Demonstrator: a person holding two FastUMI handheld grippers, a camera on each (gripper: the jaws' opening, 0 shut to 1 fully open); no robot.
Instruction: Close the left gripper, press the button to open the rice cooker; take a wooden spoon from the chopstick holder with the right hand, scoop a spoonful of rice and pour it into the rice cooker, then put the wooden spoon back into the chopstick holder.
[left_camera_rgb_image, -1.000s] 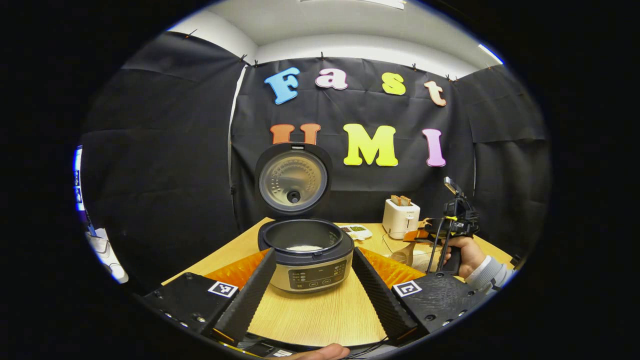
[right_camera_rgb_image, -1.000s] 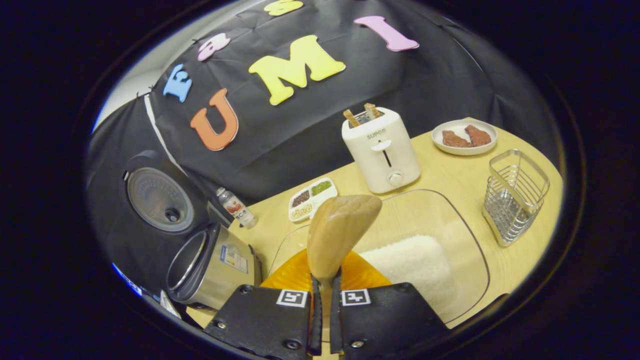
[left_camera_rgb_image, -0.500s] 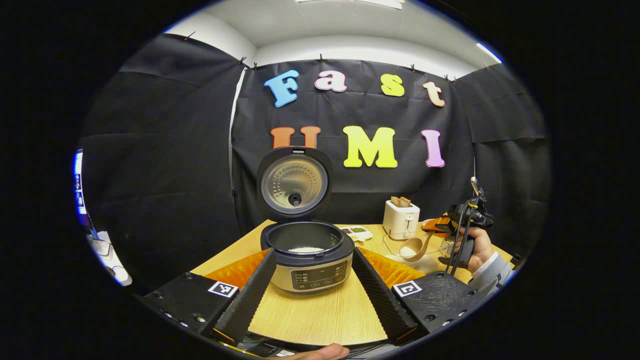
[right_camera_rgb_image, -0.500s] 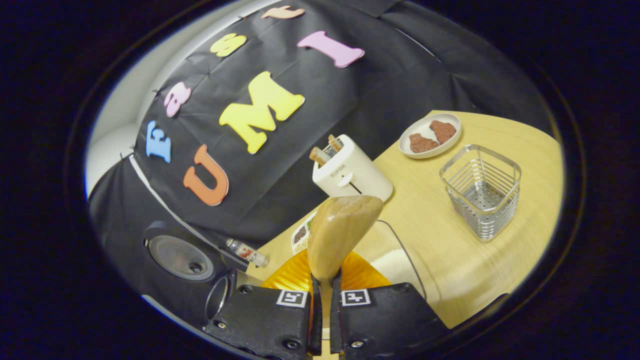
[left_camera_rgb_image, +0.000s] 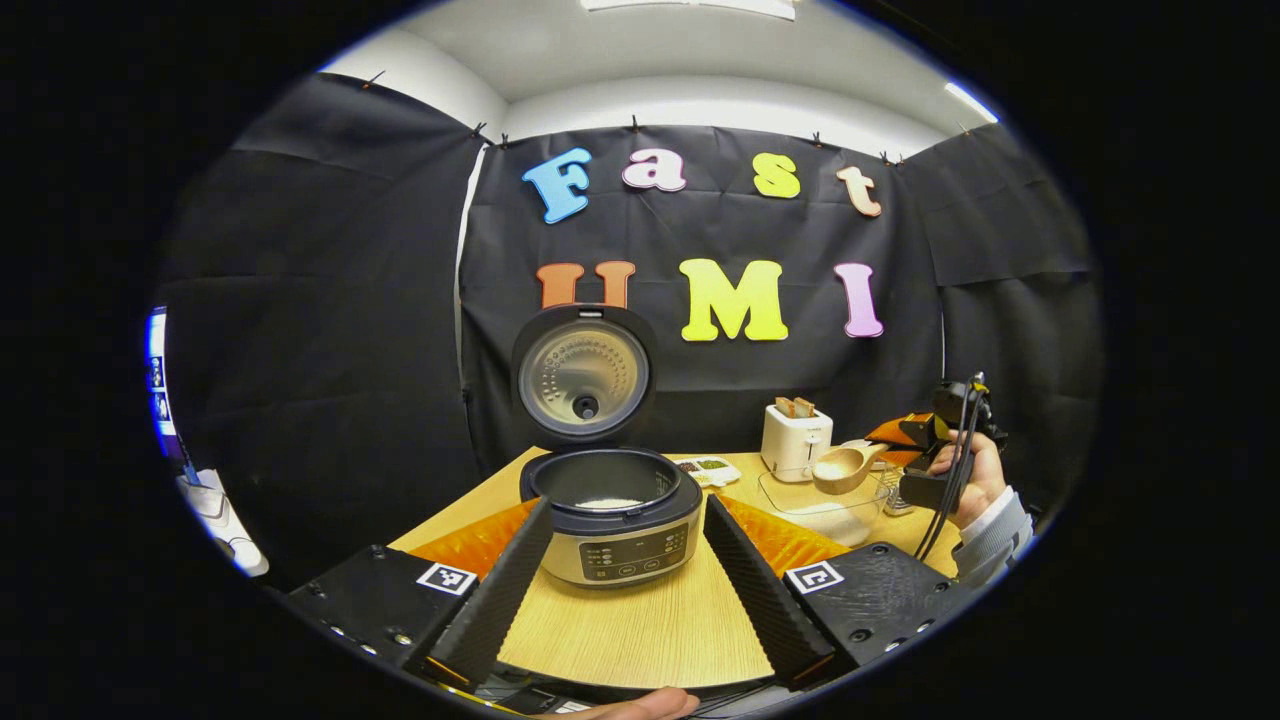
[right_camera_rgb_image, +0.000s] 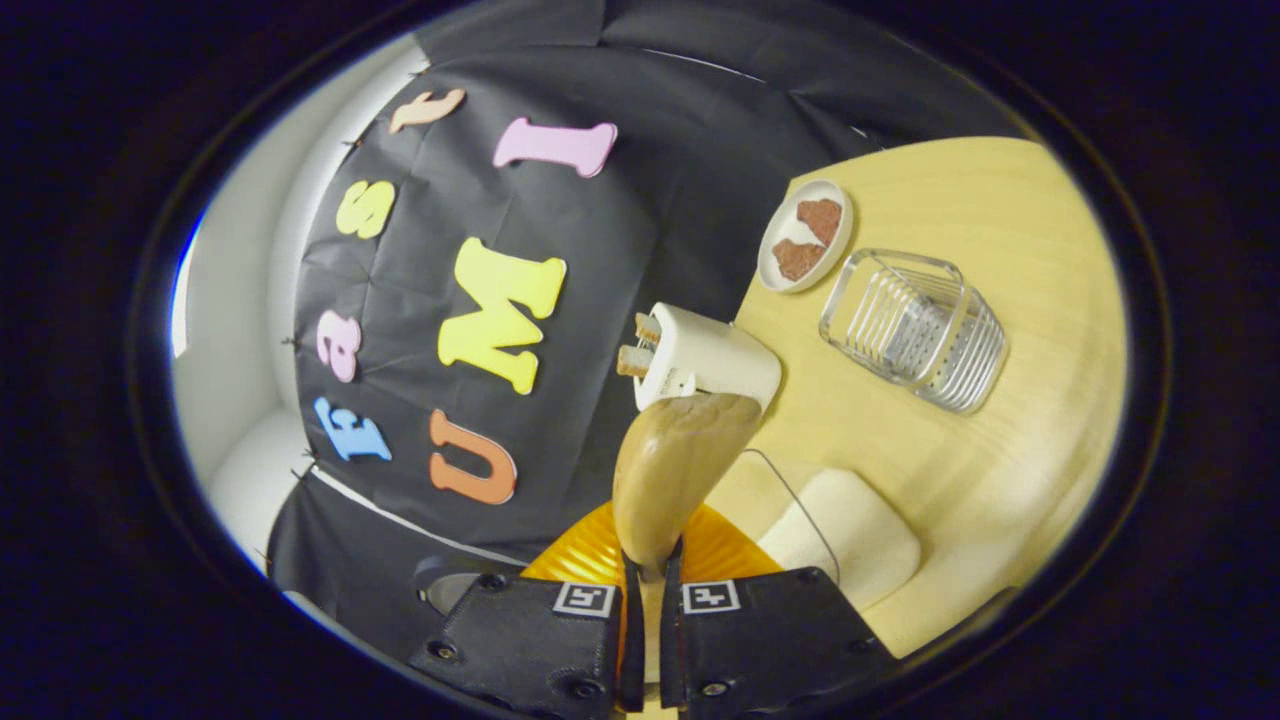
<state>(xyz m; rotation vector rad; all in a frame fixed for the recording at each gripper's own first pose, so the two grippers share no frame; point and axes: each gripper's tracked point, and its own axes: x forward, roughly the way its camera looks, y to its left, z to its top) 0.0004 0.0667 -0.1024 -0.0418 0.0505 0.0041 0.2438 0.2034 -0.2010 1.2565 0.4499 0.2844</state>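
With its handle pinched between both fingers of the right gripper (right_camera_rgb_image: 647, 640), the one wooden spoon (right_camera_rgb_image: 672, 476) hangs above the clear rice container (right_camera_rgb_image: 850, 525). One empty wire chopstick holder (right_camera_rgb_image: 915, 330) lies beyond, beside a plate (right_camera_rgb_image: 806, 235) carrying two brown pieces and a white toaster (right_camera_rgb_image: 705, 357) with two slices; its lettering is unreadable. One rice cooker (left_camera_rgb_image: 612, 510) stands lid-up between the spread fingers of the left gripper (left_camera_rgb_image: 628, 580).
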